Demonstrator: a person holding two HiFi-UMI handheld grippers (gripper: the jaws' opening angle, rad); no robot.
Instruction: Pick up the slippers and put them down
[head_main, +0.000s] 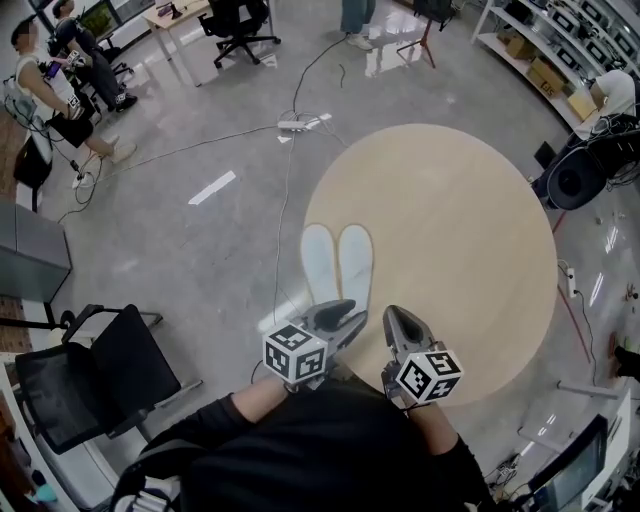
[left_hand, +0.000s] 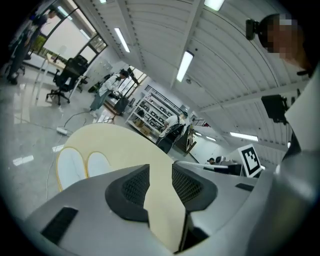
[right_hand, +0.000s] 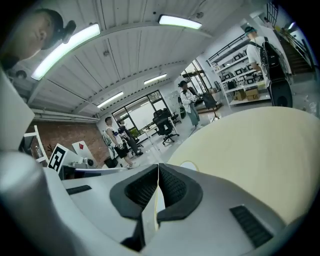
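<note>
Far left on the glossy grey floor (head_main: 180, 230) sits a black mesh chair (head_main: 90, 385), w/ a thin cable (head_main: 283, 200) running down to the table's left rim. Plenty of open floor between them.

Next, the slippers (head_main: 337, 262): a flat pair, pale, rounded oblongs w/ a thin yellowish edge, side by side & touching. They lie on the round, smooth beige table (head_main: 450, 230), hard up against its left rim; the rest of the top is bare, lots of room to the right.

Your L claw (head_main: 348, 312) hovers over the table's near edge, just short of the slippers. Its jaws are spread, dark ribbed pads (left_hand: 135, 186) apart, only tabletop showing through the gap; it touches nothing.

Your R claw (head_main: 397, 318) hangs just beside it, also over the near edge. Its jaws are pressed together, pads (right_hand: 172, 187) meeting at the tips, nothing pinched.
</note>
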